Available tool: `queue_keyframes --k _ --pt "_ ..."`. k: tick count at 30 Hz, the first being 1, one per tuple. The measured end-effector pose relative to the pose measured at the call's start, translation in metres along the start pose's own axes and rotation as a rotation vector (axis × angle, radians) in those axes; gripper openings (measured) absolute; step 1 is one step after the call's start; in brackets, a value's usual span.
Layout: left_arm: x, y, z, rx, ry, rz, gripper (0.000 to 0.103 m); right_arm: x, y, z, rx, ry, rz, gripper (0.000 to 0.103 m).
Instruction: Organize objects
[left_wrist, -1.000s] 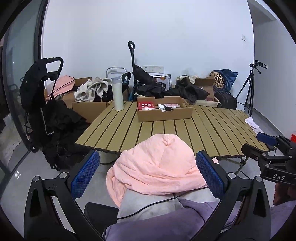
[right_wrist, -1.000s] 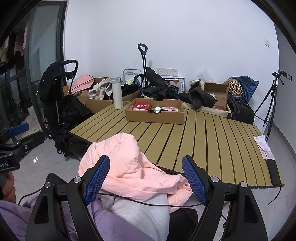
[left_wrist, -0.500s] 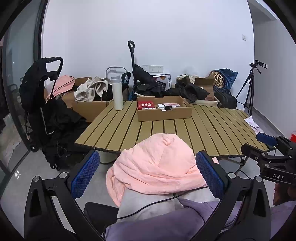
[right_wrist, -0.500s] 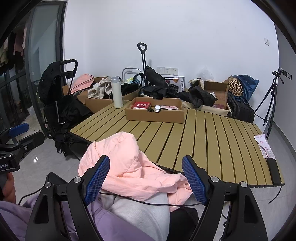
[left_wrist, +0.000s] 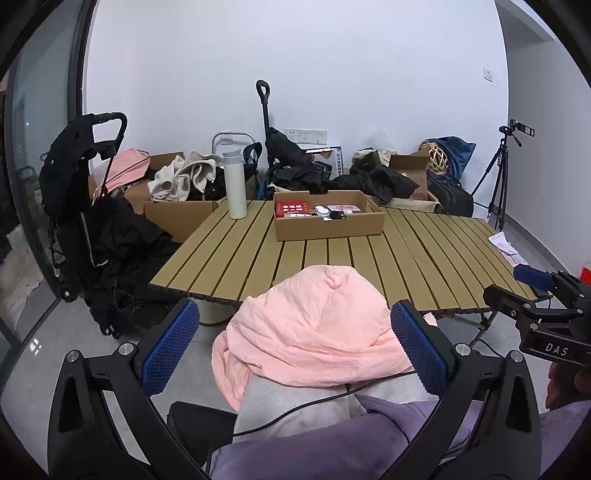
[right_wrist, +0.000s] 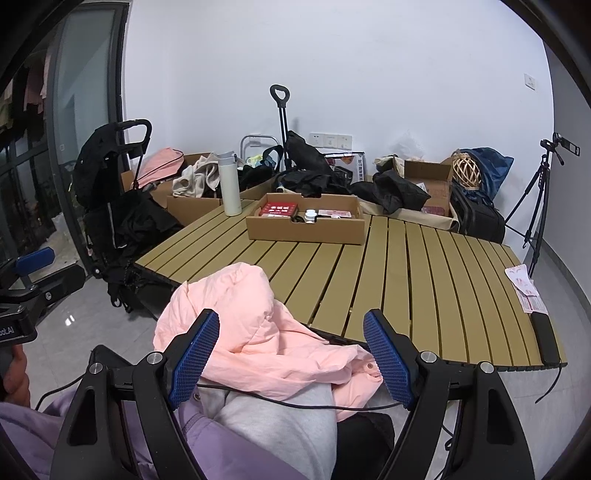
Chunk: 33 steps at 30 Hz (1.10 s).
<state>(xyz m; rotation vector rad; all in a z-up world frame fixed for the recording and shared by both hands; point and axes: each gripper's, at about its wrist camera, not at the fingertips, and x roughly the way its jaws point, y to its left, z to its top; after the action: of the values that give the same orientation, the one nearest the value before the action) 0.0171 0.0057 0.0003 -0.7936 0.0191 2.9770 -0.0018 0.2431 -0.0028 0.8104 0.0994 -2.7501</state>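
**Slatted tabletop scene: no change across 1 second**

Slatted tabletop carrying cardboard tray of small items and white flask, both unmoved since 1 second ago. Pink jacket lying on lap at near edge. Left tool and right tool spread wide, empty, static. No progress readable. Cable across lap and cluttered floor boxes possibly obstructing.
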Motion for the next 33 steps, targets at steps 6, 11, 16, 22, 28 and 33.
queue_keyframes --k 6,11,16,22,28,33 --pt "-0.0002 -0.0011 -0.0010 -0.001 0.002 0.000 0.103 0.0006 0.0027 -0.0003 -0.003 0.002 -0.002 0.084" --pt "-0.0002 -0.0012 -0.0015 -0.001 0.004 0.001 0.103 0.0016 0.0037 -0.0012 -0.003 0.005 0.001 0.084" --pt "-0.0002 -0.0019 -0.0015 -0.001 0.003 0.002 0.103 0.0017 0.0038 -0.0017 0.000 0.003 -0.001 0.084" --pt "0.0002 -0.0011 -0.0016 -0.002 0.004 0.002 0.103 0.0014 0.0043 -0.0015 0.001 0.002 -0.003 0.084" --pt "0.0005 -0.0015 -0.0021 -0.001 0.005 0.002 0.103 0.0019 0.0044 -0.0015 0.006 0.007 -0.001 0.084" --pt "0.0032 -0.0028 -0.0055 -0.002 0.023 0.008 0.103 0.0028 0.0044 -0.0018 0.009 0.009 -0.002 0.084"
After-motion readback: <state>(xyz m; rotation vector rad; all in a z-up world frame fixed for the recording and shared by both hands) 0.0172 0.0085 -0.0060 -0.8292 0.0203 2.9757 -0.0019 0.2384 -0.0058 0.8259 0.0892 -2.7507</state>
